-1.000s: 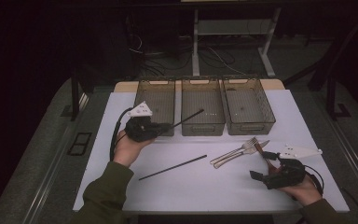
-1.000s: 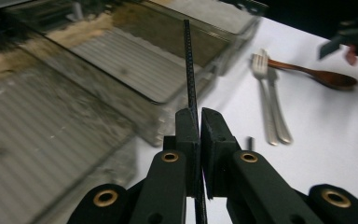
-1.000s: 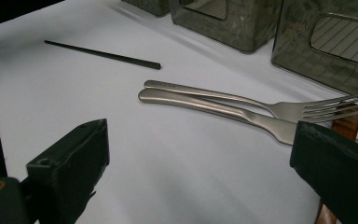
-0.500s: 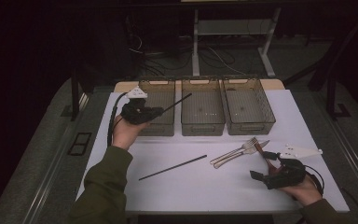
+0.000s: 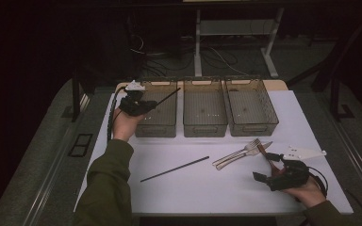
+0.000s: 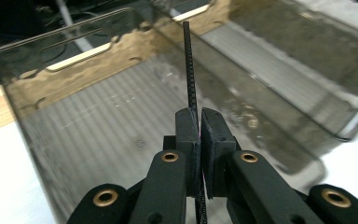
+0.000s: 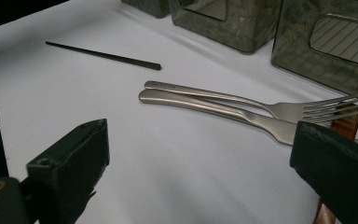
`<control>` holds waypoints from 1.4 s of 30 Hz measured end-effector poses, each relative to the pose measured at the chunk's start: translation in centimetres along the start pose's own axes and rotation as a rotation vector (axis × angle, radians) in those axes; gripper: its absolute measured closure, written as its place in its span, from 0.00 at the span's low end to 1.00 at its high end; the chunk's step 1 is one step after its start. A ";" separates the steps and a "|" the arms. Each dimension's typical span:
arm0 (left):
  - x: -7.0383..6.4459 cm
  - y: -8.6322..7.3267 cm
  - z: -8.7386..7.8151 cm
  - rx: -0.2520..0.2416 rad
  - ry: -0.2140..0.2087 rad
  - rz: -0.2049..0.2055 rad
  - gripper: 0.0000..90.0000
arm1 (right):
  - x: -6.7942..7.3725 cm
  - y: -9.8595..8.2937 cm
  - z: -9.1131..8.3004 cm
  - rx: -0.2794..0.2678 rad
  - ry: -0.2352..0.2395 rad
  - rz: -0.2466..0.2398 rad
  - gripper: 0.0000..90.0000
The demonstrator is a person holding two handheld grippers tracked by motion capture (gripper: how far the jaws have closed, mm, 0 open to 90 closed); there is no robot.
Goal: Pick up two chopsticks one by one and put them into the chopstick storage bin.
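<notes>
**Chopstick held over the left bin**

We have the left tongs [image 5: 139,104] in the upper left of the high view, pinching a black chopstick [image 6: 189,65] near one end. In the left gripper view the pads are pressed tight on the stick, which runs straight up the frame above the ribbed floor of the left bin [image 5: 162,123]. We hold it by the end and level with the bin's length, which we judge lets it drop in flat rather than catch on the rim. It is not yet inside: the high view shows it slanting up and right across the bin's top edge.

The second chopstick [image 5: 174,169] lies on the white table [image 5: 207,193] at lower centre, well apart from the bins. To its right, a fork [image 7: 256,105] and a knife [image 7: 205,106] lie side by side, touching, handles pointing lower left. Our right tongs [image 5: 264,165] rest at the lower right of the high view, spread wide and empty. They face the cutlery, likely waiting their turn. The middle bin [image 5: 205,125] and right bin [image 5: 254,125] look bare.
</notes>
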State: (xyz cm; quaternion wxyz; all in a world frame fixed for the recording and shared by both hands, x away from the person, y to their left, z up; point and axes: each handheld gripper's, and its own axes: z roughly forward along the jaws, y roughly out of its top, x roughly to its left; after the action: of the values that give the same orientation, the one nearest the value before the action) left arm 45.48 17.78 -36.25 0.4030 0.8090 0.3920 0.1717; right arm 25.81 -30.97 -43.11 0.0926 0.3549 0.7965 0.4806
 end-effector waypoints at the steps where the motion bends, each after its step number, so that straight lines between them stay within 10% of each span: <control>1: 0.2 0.0 0.2 0.003 0.008 -0.002 0.95 | 0.0 0.0 0.0 0.000 0.000 0.001 0.04; 20: 2.0 0.2 3.2 0.047 0.062 -0.091 0.95 | -0.1 0.0 -0.1 -0.002 0.005 0.003 0.04; 26: 2.0 0.4 2.8 0.015 0.074 -0.101 0.71 | -0.1 0.0 -0.1 -0.003 0.006 0.004 0.04; 42: -1.8 0.8 -0.9 -0.075 -0.109 0.009 0.36 | 0.0 -0.1 -0.2 0.004 -0.003 0.002 0.04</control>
State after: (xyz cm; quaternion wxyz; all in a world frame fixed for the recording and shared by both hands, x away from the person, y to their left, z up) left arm 44.18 16.56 -34.94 0.4530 0.8032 0.3591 0.1439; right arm 25.68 -31.08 -43.06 0.0927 0.3564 0.7970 0.4788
